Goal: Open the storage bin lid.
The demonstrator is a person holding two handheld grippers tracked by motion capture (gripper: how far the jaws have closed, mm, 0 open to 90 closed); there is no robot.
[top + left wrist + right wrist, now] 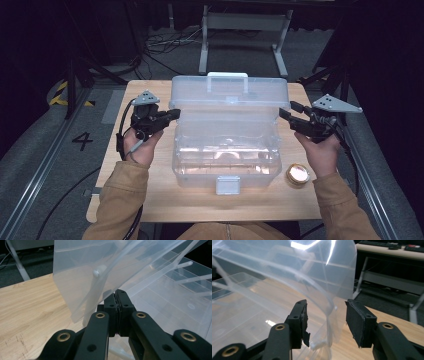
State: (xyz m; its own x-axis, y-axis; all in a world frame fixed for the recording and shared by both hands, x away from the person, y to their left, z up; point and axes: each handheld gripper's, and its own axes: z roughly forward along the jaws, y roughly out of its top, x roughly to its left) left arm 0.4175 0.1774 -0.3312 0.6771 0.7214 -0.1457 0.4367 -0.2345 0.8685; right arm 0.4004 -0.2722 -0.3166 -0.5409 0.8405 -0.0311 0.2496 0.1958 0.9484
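You have the clear plastic toolbox [227, 145] in the middle of the light wooden table [150, 200], its hinged lid [229, 92] raised and leaning back, white handle [227, 76] uppermost. Its long axis runs across you, left to right, so each end wall faces one hand. Your left gripper [172, 115] sits at the left end, jaws pressed together; in the left gripper view [117, 296] the tips meet just under the lid's corner, and they seem to pinch nothing (the clear plastic makes this hard to read). Your right gripper [286, 111] stands about half open, and in the right gripper view [325, 315] the lid's right edge passes between the pads without either pressing on it. A small round brass-coloured tin [297, 175] lies just right of the box's front corner, nearer your right hand [320, 150].
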